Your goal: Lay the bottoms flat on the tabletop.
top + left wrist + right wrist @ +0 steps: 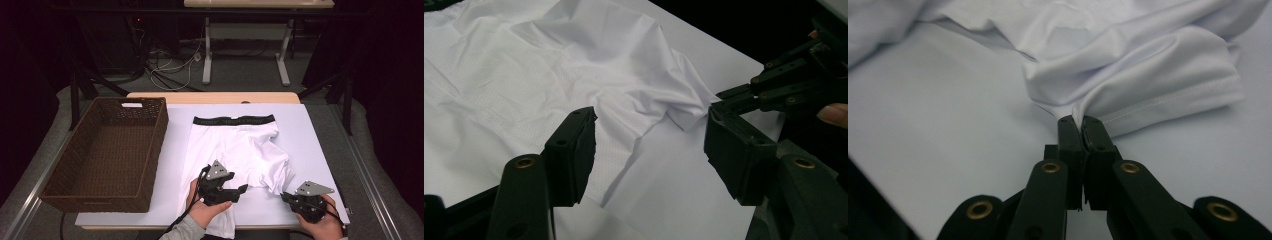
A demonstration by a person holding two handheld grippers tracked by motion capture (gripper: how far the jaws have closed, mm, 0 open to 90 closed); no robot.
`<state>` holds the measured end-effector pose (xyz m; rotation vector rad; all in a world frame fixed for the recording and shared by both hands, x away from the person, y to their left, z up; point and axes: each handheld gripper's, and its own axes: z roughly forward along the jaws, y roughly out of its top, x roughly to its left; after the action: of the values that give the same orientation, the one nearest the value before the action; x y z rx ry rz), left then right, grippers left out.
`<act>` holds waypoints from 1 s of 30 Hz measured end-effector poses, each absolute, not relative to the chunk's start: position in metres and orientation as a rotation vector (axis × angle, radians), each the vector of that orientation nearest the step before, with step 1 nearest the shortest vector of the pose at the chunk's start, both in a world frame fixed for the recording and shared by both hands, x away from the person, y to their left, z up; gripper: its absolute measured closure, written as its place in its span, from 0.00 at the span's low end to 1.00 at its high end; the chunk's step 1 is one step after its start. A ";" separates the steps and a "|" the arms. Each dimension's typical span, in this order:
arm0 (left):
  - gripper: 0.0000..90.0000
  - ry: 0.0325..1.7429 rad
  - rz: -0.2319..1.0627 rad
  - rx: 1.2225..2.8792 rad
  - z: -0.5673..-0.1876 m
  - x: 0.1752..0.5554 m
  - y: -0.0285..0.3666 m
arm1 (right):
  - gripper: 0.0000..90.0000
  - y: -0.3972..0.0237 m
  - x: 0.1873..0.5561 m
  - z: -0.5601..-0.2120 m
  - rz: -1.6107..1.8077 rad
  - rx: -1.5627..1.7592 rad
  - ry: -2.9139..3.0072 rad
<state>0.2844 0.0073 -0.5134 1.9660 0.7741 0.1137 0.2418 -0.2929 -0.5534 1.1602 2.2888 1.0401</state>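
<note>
White shorts (240, 150) with a black waistband (234, 120) lie spread on the desk (310, 145), right of a brown wicker basket (105, 155). The right gripper (286, 196) has its jaws pinched together on the hem of the rumpled right leg, near the desk's front right corner; in the right gripper view the cloth is caught between the tips. The left gripper (243, 189) hovers over the left leg, its jaws apart and gripping nothing, with cloth lying beneath them.

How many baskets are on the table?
1. The basket sits at the table's left side, beside the white underwear spread flat in the middle.
</note>
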 end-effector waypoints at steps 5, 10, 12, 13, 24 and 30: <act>0.43 0.759 0.111 1.982 -0.516 0.279 0.005 | 0.98 -0.273 0.230 -0.540 1.132 1.108 2.346; 0.43 0.750 0.118 2.000 -0.519 0.277 0.005 | 0.98 -0.250 0.222 -0.534 1.198 1.042 2.398; 0.44 0.759 0.118 1.995 -0.519 0.276 0.005 | 0.98 -0.242 0.222 -0.531 1.226 1.001 2.417; 0.44 0.758 0.122 1.998 -0.519 0.277 0.005 | 0.98 -0.238 0.222 -0.530 1.241 1.000 2.428; 0.44 0.807 0.145 1.973 -0.519 0.281 0.020 | 0.77 -0.223 0.231 -0.522 1.437 0.937 2.395; 0.45 0.780 0.134 1.996 -0.522 0.277 0.015 | 0.77 -0.245 0.236 -0.518 1.416 1.002 2.284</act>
<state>0.2765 0.0151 -0.5221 1.9964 0.7801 0.1337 0.2355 -0.2450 -0.5182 1.0018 2.2844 1.4156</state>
